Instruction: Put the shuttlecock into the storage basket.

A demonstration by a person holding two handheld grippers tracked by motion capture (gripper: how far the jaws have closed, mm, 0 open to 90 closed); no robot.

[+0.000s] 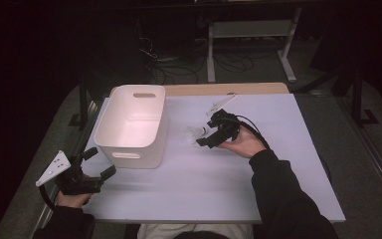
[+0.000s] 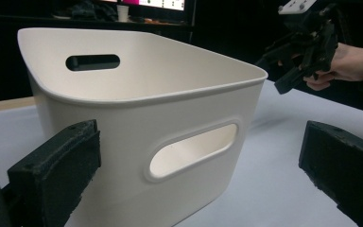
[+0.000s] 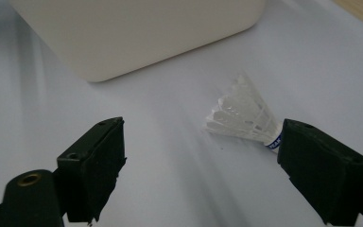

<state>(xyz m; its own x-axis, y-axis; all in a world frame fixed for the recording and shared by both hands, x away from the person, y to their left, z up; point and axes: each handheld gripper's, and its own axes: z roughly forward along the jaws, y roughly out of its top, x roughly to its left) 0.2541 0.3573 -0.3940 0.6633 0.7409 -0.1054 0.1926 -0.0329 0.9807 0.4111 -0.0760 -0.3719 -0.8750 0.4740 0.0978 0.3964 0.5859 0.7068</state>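
We see a white bin (image 1: pixel 132 124) standing open on the table (image 1: pixel 258 179), handle slots facing us and away. A shuttlecock (image 3: pixel 246 116) lies on its side just right of the bin, skirt toward it, cork end at the right jaw. Our right hand-held gripper (image 1: pixel 206 135) sits low with jaws spread around the shuttlecock, not yet pinching; we judge this placement sets up a grasp near the cork, likely to drop it in the bin. Our left hand-held gripper (image 1: pixel 99 162) waits near the bin's front corner, jaws spread and empty, aimed at its near wall, perhaps ready to steady it.
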